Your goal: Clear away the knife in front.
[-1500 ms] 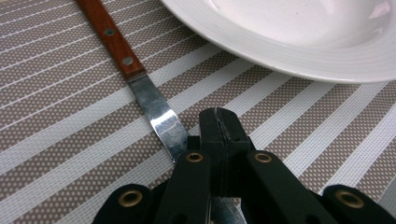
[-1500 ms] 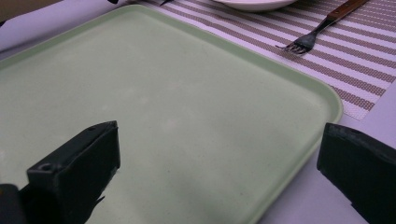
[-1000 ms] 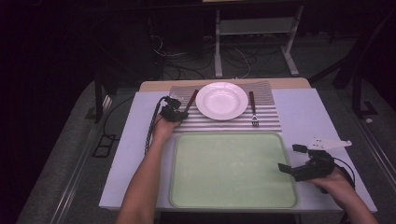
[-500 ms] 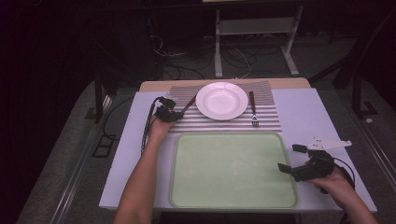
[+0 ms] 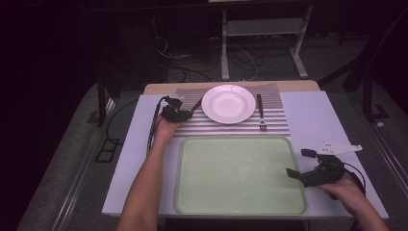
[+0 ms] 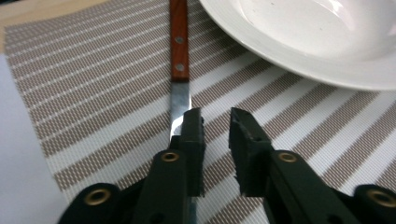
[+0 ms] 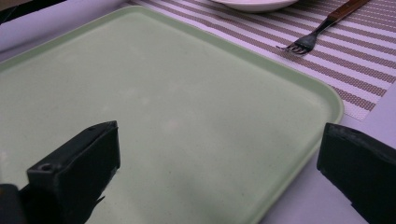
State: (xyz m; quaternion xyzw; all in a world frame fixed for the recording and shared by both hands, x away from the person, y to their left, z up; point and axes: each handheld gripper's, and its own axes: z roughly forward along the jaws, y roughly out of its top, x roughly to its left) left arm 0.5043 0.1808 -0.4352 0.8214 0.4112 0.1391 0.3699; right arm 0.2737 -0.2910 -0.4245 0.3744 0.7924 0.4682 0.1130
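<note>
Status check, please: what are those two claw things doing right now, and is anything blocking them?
Left gripper jaws slightly apart, at the knife blade beside the plate. Right gripper open wide at the green tray edge, holding nothing. Nothing in the way.

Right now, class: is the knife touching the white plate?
Apart. The left gripper view shows striped mat between the knife and the plate rim.
</note>
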